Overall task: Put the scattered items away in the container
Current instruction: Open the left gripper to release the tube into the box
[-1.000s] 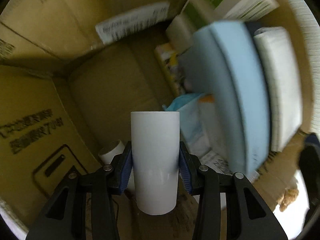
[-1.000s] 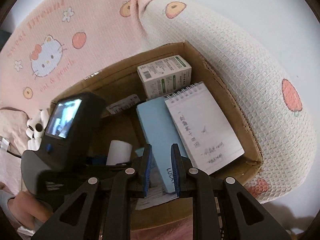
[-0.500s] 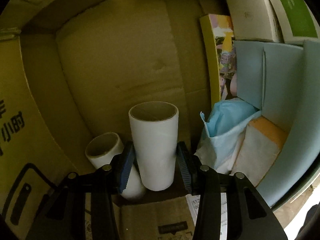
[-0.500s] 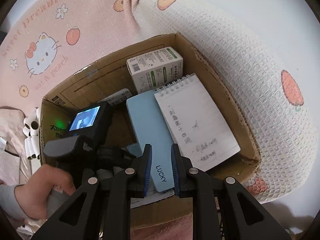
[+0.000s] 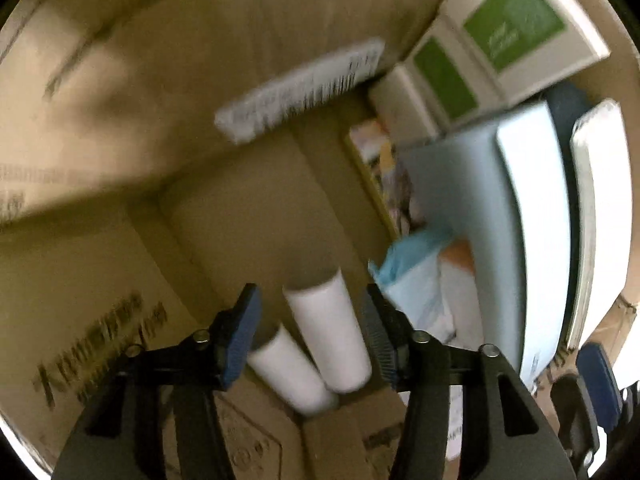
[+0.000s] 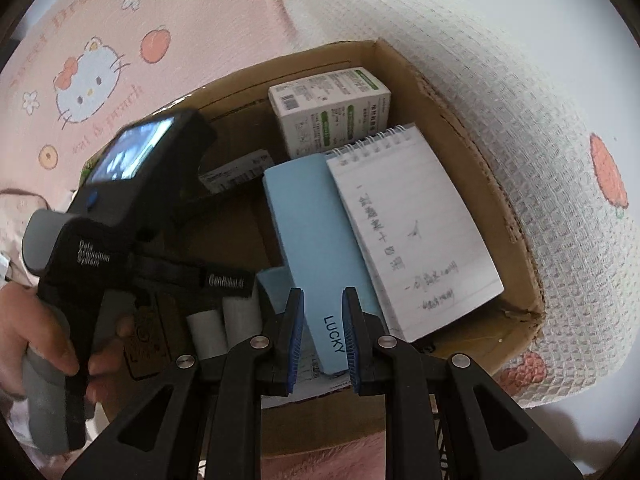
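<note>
Pink cartoon-print bedding (image 6: pixel 120 20) surrounded the cardboard box (image 6: pixel 516 216), where the books and notebook leaned along the right wall, probably to spare floor space. The left gripper (image 5: pixel 310 334) hung with jaws released either side of a white tube (image 5: pixel 326 336), which lay against a second tube (image 5: pixel 290 372) in the near-left corner. The right gripper (image 6: pixel 322 338), jaws nearly clenched and empty, hovered over the near rim, with bare cardboard floor open beyond the tubes.

The left hand-held gripper (image 5: pixel 310 334) has black angular arms with silver screw heads and blue ribbed pads. The right hand-held gripper (image 6: pixel 322 336) is built alike: black arms, round silver screws, blue ribbed pads. Seen from the right wrist, the left unit has a grey handle, a blue button, a small lit screen and white lettering on black housing, gripped by a hand (image 6: pixel 48 344).
</note>
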Available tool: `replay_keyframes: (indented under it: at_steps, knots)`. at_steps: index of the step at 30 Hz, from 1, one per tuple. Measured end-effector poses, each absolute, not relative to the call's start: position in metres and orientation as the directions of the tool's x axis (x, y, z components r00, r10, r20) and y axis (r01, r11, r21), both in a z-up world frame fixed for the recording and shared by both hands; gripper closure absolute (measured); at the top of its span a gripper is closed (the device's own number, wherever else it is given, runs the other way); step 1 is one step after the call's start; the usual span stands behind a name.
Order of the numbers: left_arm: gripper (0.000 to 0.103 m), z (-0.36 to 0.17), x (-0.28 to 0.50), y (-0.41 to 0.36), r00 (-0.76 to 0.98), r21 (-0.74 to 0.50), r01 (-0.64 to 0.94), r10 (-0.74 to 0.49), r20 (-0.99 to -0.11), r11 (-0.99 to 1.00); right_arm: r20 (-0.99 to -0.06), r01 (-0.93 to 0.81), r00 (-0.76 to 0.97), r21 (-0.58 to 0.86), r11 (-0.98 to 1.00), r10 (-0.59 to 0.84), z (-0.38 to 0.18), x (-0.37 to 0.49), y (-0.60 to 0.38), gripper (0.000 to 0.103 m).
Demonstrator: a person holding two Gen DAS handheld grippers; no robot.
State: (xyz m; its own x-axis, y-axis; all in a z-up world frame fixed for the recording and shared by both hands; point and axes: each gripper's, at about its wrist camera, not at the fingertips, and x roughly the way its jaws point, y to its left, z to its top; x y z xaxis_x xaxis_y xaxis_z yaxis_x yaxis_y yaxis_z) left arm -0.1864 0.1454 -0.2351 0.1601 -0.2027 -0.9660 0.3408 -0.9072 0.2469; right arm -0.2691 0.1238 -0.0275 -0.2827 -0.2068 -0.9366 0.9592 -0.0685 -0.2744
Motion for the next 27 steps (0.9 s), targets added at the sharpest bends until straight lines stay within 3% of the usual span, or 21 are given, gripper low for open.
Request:
replay_keyframes:
  at_steps: [1,4,6,9,15,23,27]
  knots:
    - [0.068,-0.237,-0.188,0.141,0.163,0.233,0.347,-0.186,-0.969,-0.908,-0.935,0.959,-0.283,-0.276,-0.062,-0.215,-0.028,-0.266,0.123,0.087]
    - [0.082,-0.241,-0.189,0.13,0.164,0.16,0.418,-0.099,-0.981,-0.894,-0.923,0.952,-0.305,-0.305,-0.036,-0.236,-0.026,-0.26,0.121,0.087]
    - [0.082,-0.244,-0.192,0.135,0.172,0.195,0.375,-0.138,-0.975,-0.906,-0.917,0.948,-0.314,-0.319,-0.018,-0.245,-0.026,-0.256,0.12,0.087]
    - [0.082,-0.253,-0.195,0.131,0.201,0.156,0.398,-0.08,-0.976,-0.904,-0.921,0.95,-0.305,-0.313,-0.005,-0.243,-0.026,-0.254,0.119,0.087]
    - [0.082,-0.259,-0.191,0.123,0.271,0.239,0.392,-0.137,-0.953,-0.888,-0.921,0.947,-0.316,-0.322,-0.01,-0.228,-0.031,-0.254,0.113,0.087]
    - [0.082,-0.259,-0.176,0.109,0.344,0.257,0.4,-0.116,-0.932,-0.88,-0.932,0.955,-0.291,-0.297,-0.004,-0.217,-0.037,-0.261,0.115,0.087]
    - [0.076,-0.254,-0.176,0.113,0.357,0.299,0.336,-0.173,-0.918,-0.893,-0.934,0.956,-0.286,-0.294,0.005,-0.212,-0.039,-0.259,0.115,0.087]
